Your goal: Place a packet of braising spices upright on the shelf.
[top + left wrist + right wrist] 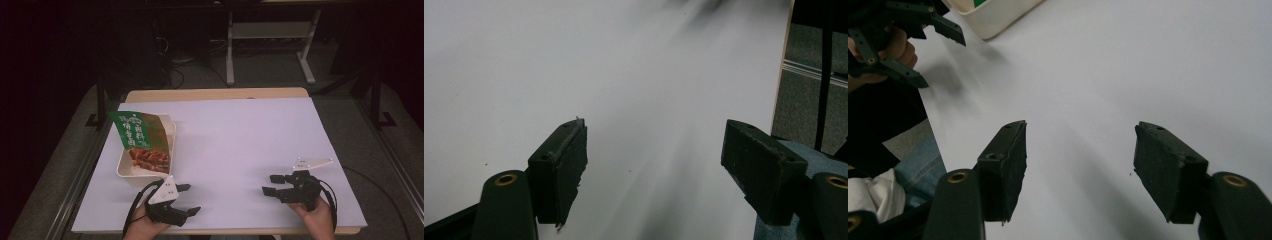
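My left gripper [187, 199] sits at about 7 o'clock on the table, near the front edge, jaws spread wide and released, nothing between them; in the left gripper view both black pads [561, 167] hang over bare white tabletop [574, 65], with the table's right edge and grey floor past it at 2 o'clock. My right gripper [270, 184] is at roughly 5 o'clock, also near the front edge, jaws parted and empty, pointing toward 9 o'clock; the right gripper view shows its pads [1005, 167] over plain white surface, with my left hand [895, 50] and its gripper up at 10 o'clock. The two grippers are well apart, white sheet between them. Further out, at 10 o'clock from the left gripper and just beyond it, stands the cream tray [131, 167], near the table's left edge. A green snack bag [142, 135] leans in the tray, tilted, top up toward 11 o'clock, reddish food picture at its lower end. Neither gripper touches tray or bag. A corner of the tray [993, 22] shows at 11 o'clock in the right gripper view.
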The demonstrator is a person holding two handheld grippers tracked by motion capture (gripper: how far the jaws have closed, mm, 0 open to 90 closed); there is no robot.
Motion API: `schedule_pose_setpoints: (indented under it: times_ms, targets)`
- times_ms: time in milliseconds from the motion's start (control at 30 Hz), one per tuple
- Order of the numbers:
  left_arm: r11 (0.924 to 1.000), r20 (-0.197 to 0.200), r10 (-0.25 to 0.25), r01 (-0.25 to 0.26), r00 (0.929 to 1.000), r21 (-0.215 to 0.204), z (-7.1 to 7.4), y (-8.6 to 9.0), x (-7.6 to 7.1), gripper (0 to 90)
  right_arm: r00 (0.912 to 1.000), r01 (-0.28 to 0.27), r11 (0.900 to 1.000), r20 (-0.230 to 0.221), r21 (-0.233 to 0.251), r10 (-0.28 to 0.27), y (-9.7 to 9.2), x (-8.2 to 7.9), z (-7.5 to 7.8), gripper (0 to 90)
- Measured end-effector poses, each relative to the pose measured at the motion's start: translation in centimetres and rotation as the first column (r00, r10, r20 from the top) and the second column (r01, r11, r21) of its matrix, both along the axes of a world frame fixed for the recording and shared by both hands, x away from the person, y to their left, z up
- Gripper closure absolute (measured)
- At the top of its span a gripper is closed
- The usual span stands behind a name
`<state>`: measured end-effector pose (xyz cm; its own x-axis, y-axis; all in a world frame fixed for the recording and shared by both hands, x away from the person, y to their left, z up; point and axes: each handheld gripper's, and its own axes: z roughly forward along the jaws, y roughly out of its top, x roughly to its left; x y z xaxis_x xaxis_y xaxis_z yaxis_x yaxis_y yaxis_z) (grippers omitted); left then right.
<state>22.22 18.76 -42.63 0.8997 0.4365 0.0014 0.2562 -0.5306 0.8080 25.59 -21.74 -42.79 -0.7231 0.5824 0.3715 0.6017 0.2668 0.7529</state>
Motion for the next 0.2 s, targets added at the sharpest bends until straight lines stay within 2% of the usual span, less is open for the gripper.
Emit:
schedule_pose_setpoints:
  times_ms: [200]
  targets:
    - [1.0000,-0.001,0.005,-0.005,1.0000,-0.004,-0.02,0.16,-0.07,25.6,1.0000,0.006,0.9998,0.002,-0.017,-0.006,-0.02,-1.13,-0.59,31.2]
